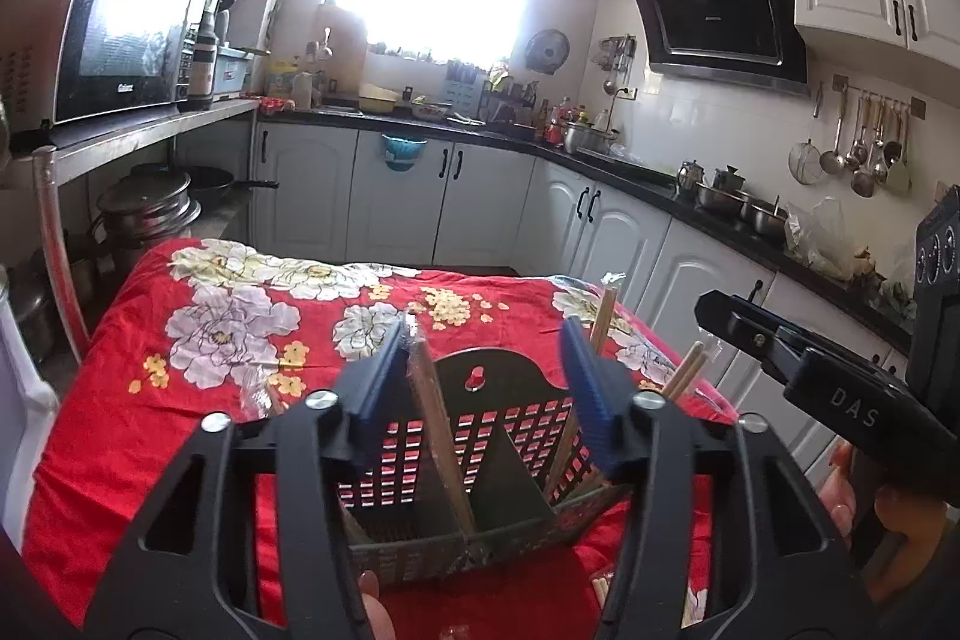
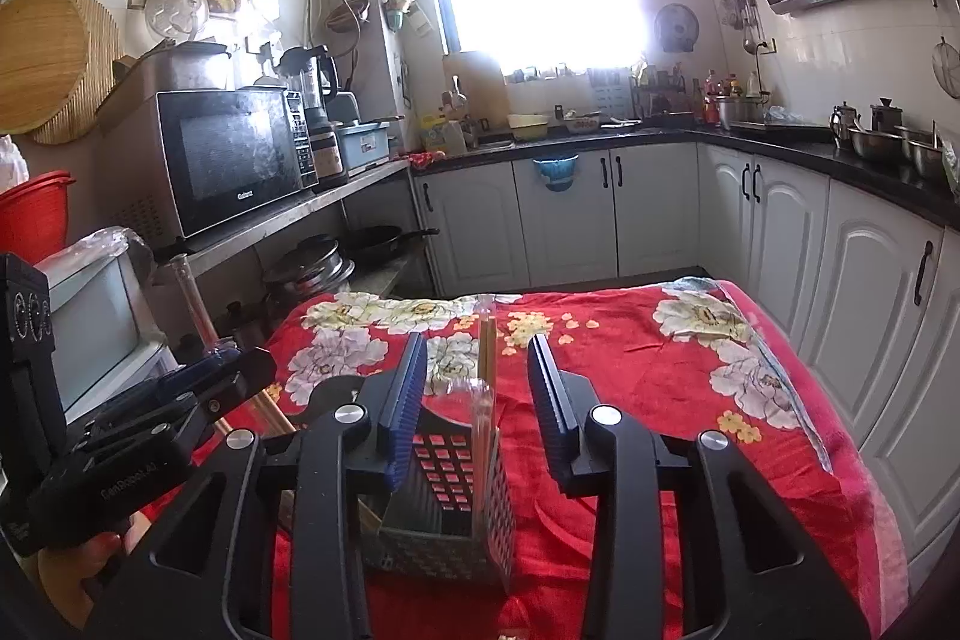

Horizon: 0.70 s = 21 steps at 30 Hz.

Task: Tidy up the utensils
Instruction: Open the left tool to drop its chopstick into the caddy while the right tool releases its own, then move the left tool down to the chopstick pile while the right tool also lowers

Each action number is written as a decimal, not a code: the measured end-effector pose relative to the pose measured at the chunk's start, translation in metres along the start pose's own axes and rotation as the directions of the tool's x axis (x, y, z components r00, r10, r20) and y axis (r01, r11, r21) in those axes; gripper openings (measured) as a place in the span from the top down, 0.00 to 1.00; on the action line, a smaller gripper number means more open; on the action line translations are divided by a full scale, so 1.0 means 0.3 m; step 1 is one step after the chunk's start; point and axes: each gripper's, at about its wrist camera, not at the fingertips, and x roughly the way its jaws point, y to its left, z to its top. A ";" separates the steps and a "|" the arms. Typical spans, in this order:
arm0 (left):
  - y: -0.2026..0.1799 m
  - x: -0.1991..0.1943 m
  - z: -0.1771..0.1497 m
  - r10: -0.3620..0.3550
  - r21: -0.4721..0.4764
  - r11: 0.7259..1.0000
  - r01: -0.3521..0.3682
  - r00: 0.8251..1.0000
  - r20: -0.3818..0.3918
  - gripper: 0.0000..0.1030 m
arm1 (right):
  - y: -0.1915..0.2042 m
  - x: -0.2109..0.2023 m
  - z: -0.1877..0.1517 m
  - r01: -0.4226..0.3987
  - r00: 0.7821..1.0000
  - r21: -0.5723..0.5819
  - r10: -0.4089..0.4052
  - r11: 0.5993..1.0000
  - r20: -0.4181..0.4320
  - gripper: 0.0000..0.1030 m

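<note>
Kitchen w/ white cabinets; a table under a red floral cloth [image 1: 198,340] carries a black slotted utensil basket [image 1: 480,466] near its front edge. Wrapped chopsticks [image 1: 435,418] stand tilted in the basket's compartments; they look light, stiff, slippery in plastic, so best pinched mid-shaft. Left gripper [image 1: 486,376] and right gripper [image 2: 477,382] both stand released, pads apart around the sticks w/o pressing.

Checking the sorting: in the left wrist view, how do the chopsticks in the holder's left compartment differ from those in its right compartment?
The left compartment's chopsticks are one pair, tilting left. The right compartment's chopsticks are at least two pairs, tilting right. All are plastic-wrapped and stand in the black holder.
</note>
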 end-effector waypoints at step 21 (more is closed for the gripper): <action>0.008 -0.165 -0.044 -0.022 -0.057 0.998 0.021 1.000 -0.006 0.10 | 0.020 -0.147 -0.078 -0.003 1.000 -0.001 0.003 1.000 -0.021 0.49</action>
